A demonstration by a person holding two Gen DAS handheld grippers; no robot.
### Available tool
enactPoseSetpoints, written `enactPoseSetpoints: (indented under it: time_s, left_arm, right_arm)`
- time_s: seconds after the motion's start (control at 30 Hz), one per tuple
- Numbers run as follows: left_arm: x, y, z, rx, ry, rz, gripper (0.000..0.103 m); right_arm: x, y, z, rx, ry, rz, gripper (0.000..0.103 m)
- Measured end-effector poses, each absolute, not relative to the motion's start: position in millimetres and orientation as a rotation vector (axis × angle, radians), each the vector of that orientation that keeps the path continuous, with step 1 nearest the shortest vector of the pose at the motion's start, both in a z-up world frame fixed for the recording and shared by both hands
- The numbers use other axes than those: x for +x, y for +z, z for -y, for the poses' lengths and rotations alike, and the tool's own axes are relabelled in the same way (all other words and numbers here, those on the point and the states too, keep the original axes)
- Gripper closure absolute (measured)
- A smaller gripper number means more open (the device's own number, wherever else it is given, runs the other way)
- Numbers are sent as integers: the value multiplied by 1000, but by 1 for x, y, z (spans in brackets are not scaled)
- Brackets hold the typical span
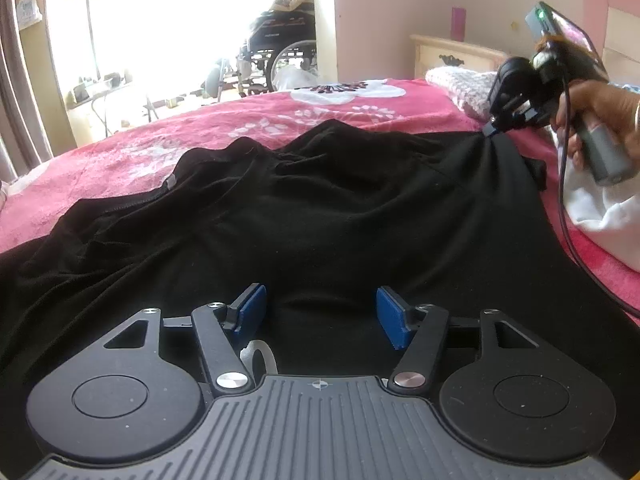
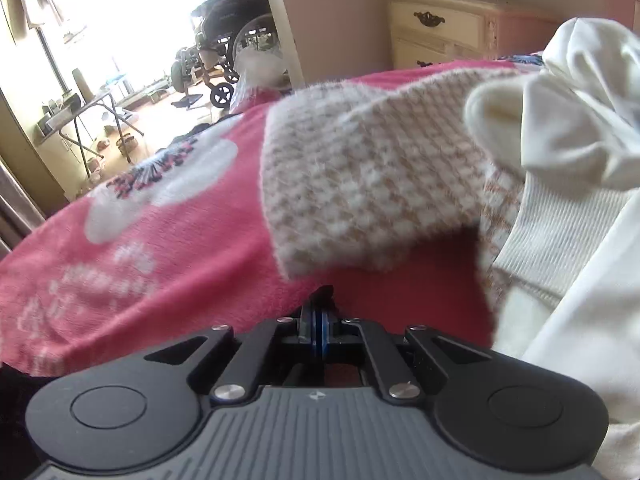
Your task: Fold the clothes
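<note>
A black garment [image 1: 320, 208] lies spread and rumpled on a pink flowered blanket [image 1: 224, 120]. My left gripper [image 1: 318, 314] is open, its blue pads [image 1: 250, 308] just above the garment's near part, holding nothing. My right gripper [image 1: 491, 130] shows at the far right of the left wrist view, shut on a corner of the black garment and lifting it into a peak. In the right wrist view the right gripper [image 2: 318, 312] has its pads pressed together with a bit of black cloth [image 2: 325, 292] at the tips.
A pink-and-white knitted sweater [image 2: 360, 184] and a white garment [image 2: 580, 152] lie on the blanket [image 2: 160, 240] beyond and right of the right gripper. A cream dresser [image 2: 444, 28] and a wheelchair [image 2: 236, 32] stand past the bed. A cable [image 1: 568, 216] hangs from the right gripper.
</note>
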State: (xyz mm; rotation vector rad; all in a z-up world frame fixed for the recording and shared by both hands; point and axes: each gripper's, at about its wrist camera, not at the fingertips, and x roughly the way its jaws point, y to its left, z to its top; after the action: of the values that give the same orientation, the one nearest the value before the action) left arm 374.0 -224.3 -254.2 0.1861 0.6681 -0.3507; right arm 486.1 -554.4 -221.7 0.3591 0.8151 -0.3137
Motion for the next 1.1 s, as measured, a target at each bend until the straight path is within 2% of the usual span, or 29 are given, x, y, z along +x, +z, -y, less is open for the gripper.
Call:
enactPoseSetpoints:
  time_s: [0.3,0.47,0.63,0.83,1.0,1.1]
  left_arm:
    - [376,-255,221,165,-359,-675,41]
    - [377,-255,220,158,-362,-676,41]
    - [377,-255,221,163,-359,-675,41]
    - [376,-255,221,165,-357,-673,41]
    - [375,-255,223,171,-353,-672,40]
    - [375,-255,223,175,-351,-671,40]
  right_arm:
    - [470,-209,551,326,-452,-828,98]
    - [435,-185,565,448,-430,-730,64]
    - [413,-188,573,579,-252,-909,63]
    - [405,-203,534,373,-75,-1117,65]
    - [390,-201,547,478,-94,-1046,71]
    - [381,-194,561,543,-115,-983,71]
